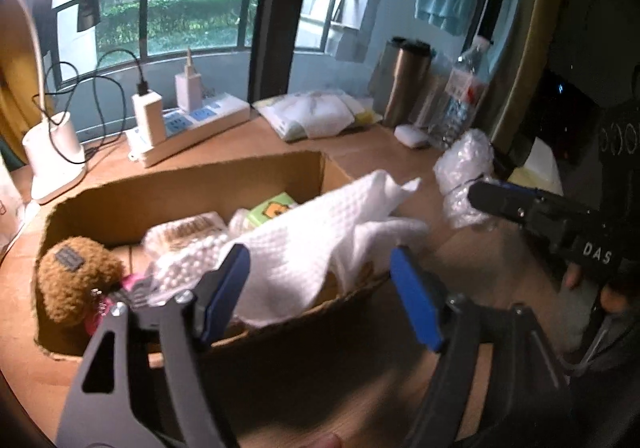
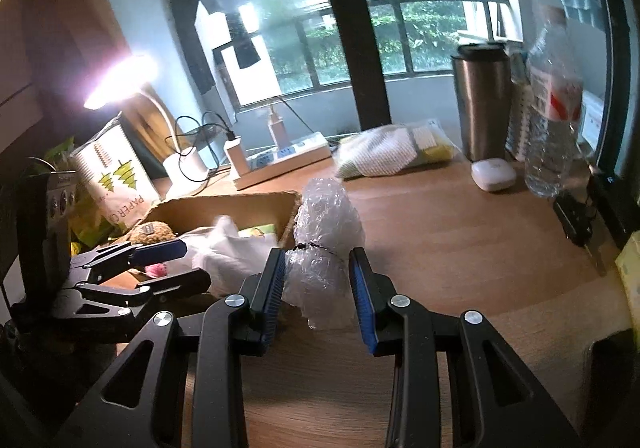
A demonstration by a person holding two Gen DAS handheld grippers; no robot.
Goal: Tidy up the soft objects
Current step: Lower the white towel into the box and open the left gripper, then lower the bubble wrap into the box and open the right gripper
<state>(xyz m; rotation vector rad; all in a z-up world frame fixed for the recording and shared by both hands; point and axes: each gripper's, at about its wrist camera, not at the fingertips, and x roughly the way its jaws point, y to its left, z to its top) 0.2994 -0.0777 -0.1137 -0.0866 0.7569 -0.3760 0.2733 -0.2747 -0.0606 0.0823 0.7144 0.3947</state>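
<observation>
A cardboard box (image 1: 168, 188) on the wooden desk holds a brown plush toy (image 1: 76, 280), bubble wrap pieces and a green packet. A white waffle cloth (image 1: 312, 244) drapes over the box's front rim. My left gripper (image 1: 320, 288) is open just in front of that cloth, not holding it. A roll of bubble wrap tied with a black band (image 2: 324, 248) stands on the desk right of the box. My right gripper (image 2: 318, 288) is open with its jaws on either side of the roll's lower half. The roll also shows in the left wrist view (image 1: 464, 176).
A power strip with chargers (image 1: 188, 128), a white desk lamp (image 1: 52, 156), a bagged cloth (image 2: 392, 152), a steel tumbler (image 2: 484, 104), a water bottle (image 2: 552, 104) and a white earbud case (image 2: 494, 174) stand along the back. A paper bag (image 2: 116, 176) stands left of the box.
</observation>
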